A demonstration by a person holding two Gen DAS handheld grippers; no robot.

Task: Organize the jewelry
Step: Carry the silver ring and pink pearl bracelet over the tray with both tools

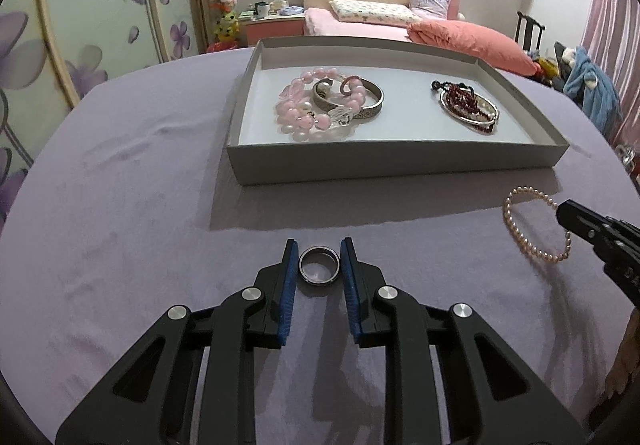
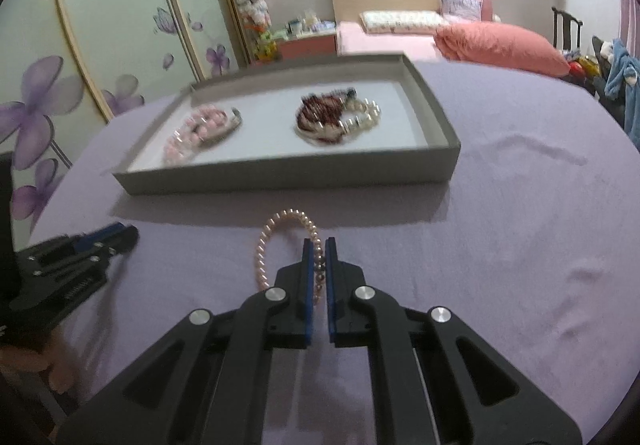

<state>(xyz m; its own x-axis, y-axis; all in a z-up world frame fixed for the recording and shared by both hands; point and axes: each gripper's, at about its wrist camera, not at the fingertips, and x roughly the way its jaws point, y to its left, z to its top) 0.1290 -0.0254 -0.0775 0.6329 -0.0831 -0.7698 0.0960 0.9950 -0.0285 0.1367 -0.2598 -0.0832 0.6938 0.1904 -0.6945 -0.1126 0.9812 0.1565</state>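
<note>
The left gripper points down at the purple cloth, and its two blue pads squeeze a small silver ring from both sides. The ring sits right between the tips, with its round hole facing up. The right gripper is pressed nearly together, and its blue pads pinch one side of a pearl bracelet. The rest of the bracelet sticks out in a loop past the tips. In the left wrist view this same pearl bracelet shows far to the right, with the right gripper's dark tip on it. In the right wrist view the left gripper shows low on the left side, near the cloth. Past both tools, farther back on the cloth, lies a flat grey box with low walls. Inside it on the left is a pile of pink beads tangled with a silver bangle. Inside it on the right is a dark red bead string lying on a shiny ring-shaped bangle. The two piles are well apart. Behind the cloth there is a bed with a pink pillow, and a closet door with purple flowers on the left.
</note>
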